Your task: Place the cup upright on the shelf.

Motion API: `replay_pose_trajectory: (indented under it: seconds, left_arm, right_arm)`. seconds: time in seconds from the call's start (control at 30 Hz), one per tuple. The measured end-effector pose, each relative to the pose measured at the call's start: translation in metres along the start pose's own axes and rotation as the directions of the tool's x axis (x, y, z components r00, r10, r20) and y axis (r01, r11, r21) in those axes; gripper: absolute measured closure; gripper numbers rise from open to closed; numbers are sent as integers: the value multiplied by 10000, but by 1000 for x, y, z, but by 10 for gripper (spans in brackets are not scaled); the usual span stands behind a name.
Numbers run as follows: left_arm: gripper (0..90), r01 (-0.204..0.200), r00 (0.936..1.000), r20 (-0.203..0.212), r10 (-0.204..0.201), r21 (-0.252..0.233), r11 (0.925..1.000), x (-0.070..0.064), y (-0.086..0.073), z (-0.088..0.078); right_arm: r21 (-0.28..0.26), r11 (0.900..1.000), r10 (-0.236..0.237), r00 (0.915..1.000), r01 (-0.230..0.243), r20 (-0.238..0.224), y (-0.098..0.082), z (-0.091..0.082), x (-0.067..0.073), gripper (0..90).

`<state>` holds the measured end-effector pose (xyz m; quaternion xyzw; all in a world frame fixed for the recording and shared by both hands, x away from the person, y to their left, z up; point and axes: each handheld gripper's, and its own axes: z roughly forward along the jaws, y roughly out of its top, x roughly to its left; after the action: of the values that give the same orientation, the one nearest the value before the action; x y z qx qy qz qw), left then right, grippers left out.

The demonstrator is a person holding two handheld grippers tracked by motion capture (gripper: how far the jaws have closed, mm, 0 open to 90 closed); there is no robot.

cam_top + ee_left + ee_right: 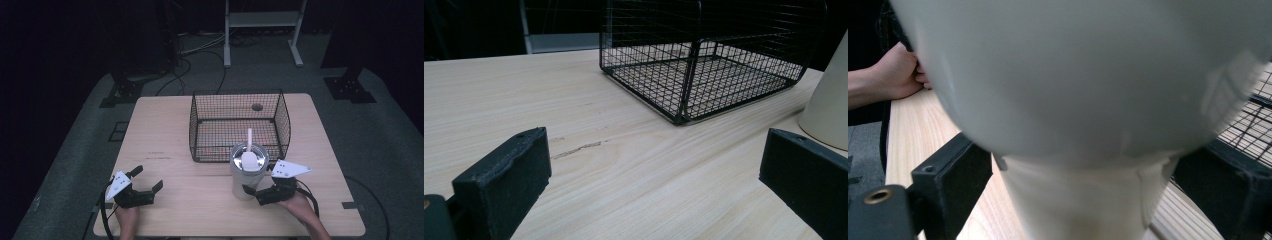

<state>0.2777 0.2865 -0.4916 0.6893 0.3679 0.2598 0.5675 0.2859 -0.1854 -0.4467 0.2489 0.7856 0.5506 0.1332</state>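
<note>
My right gripper (256, 192) straddles the tumbler (245, 175), jaws apart, not clamped: white, tapered, lidded, straw upright. Basket (239, 125) at its 12 o'clock. Left gripper (145, 185) open, empty.

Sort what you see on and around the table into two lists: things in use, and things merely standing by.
In use:
- white tumbler with lid and straw
- right gripper, fingers either side of the tumbler
- wire basket, next to it

Standing by:
- left gripper, open
- white rack on the floor
</note>
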Motion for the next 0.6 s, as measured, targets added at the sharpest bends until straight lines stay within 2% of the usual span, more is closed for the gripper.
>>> replay_pose_trajectory:
  seconds: [0.6]
  left_arm:
    - [0,-6,10000,10,6,4,10000,0,0,0]
  right_arm:
    - [-534,9985,83,9997,-72,215,-2,12,3,72]
